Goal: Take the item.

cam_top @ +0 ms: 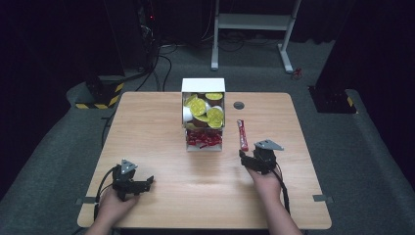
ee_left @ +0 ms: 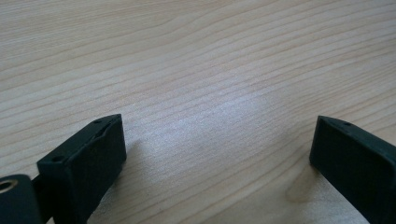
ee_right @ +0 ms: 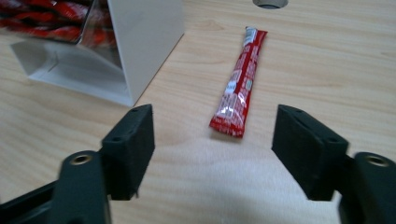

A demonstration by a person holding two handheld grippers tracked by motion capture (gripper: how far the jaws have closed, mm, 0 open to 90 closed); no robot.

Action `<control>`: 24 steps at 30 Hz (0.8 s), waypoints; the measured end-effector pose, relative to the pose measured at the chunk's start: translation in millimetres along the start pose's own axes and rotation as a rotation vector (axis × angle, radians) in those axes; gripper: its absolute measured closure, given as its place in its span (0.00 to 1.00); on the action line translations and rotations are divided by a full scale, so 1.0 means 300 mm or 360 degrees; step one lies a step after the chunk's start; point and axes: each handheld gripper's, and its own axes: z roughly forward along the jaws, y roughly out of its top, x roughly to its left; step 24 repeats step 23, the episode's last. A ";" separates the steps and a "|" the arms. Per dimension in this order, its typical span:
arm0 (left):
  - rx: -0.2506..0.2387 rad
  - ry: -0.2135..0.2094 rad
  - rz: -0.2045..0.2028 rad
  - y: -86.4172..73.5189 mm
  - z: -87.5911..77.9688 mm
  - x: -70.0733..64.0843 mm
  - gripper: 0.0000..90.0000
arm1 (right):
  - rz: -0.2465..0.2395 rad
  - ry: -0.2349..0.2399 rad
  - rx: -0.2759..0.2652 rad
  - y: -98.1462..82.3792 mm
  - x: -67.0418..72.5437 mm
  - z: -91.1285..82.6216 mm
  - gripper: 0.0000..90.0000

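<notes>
Red sachet [ee_right: 239, 84]: lies flat on the wooden table [cam_top: 161, 196], just right of the white dispenser box [cam_top: 203, 85], touching neither it nor any jaw. Right gripper [ee_right: 214, 144]: jaws spread wide with nothing between them, sitting just short of the sachet's near end on the side away from the box. Left gripper [ee_left: 217, 149]: jaws wide over bare wood, well apart from the box at its near left.

Red sachet [ee_right: 239, 84], white print; black tongs [ee_right: 214, 151]; pale woodgrain table [cam_top: 156, 127].
</notes>
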 end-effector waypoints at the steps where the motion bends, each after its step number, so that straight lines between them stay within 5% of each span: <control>1: 0.0000 0.0000 -0.0001 0.000 0.000 0.000 0.04 | -0.0013 0.0000 -0.0003 -0.022 -0.003 -0.020 0.28; 8: 0.0000 -0.0001 -0.0001 0.000 0.000 0.000 0.04 | -0.0039 -0.0057 0.0044 -0.096 -0.029 -0.069 0.29; 16: -0.0001 -0.0001 -0.0001 0.000 0.000 0.000 0.04 | -0.0044 -0.0136 0.0231 -0.206 -0.079 -0.093 0.24; 24: -0.0008 0.0000 -0.0010 0.000 0.001 -0.001 0.04 | -0.0037 -0.0138 0.0241 -0.208 -0.086 -0.095 0.21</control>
